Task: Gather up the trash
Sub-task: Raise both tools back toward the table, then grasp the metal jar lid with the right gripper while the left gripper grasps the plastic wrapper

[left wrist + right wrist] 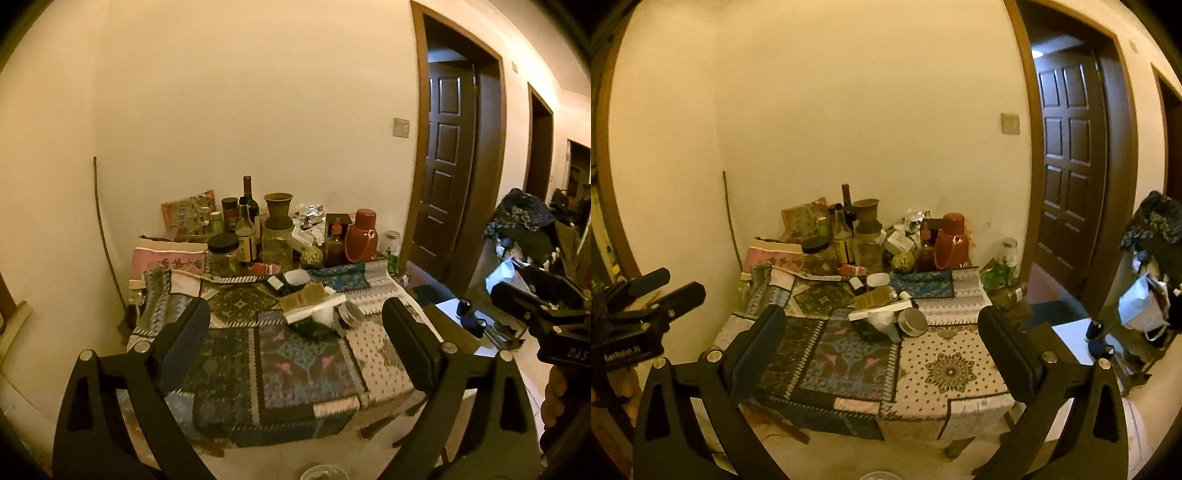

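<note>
A low table under a patchwork cloth [303, 365] stands against the wall. At its middle lies a small heap of litter: a crumpled white tissue [323, 314] [881, 317], a brown cardboard scrap [303, 297], a green wrapper [314, 330] and a round tin [351, 314] [912, 321]. My left gripper [295, 343] hovers before the table's near edge, open, with nothing between its fingers. My right gripper [882, 343] is beside it, also open and empty. The left gripper [685, 282] also shows at the left of the right wrist view.
Bottles, jars, a brown vase and a red flask [362, 236] crowd the table's back by the wall. A dark door [447, 166] is at the right. A low white surface [450, 306] and piled clothes stand further right. A round container [321, 474] shows at the bottom edge.
</note>
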A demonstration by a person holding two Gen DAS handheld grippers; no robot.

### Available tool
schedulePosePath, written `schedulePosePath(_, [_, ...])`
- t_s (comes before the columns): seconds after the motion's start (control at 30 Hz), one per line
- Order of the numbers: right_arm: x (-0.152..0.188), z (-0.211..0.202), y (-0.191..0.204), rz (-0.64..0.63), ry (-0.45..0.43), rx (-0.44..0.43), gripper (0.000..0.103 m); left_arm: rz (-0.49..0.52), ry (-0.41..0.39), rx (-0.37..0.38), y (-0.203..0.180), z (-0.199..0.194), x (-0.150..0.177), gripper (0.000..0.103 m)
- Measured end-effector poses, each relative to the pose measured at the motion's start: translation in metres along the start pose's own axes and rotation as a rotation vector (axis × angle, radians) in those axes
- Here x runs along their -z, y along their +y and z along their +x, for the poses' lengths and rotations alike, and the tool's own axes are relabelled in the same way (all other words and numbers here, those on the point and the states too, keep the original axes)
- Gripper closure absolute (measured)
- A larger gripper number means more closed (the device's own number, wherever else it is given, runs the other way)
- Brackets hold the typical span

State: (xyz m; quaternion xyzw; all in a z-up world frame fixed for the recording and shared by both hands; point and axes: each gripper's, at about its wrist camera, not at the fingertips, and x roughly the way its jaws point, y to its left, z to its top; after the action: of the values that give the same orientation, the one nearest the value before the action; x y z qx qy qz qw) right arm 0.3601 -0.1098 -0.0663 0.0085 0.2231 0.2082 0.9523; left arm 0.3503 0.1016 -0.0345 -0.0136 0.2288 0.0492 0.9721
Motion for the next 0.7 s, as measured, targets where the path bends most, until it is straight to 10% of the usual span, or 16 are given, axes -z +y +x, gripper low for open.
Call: schedulePosePath(0.7, [-0.014, 0.166, -0.057, -0.047, 0.287, -0.016, 0.003, -0.111, 0.169, -0.093, 0.009, 0.175, -0.031, 0.009])
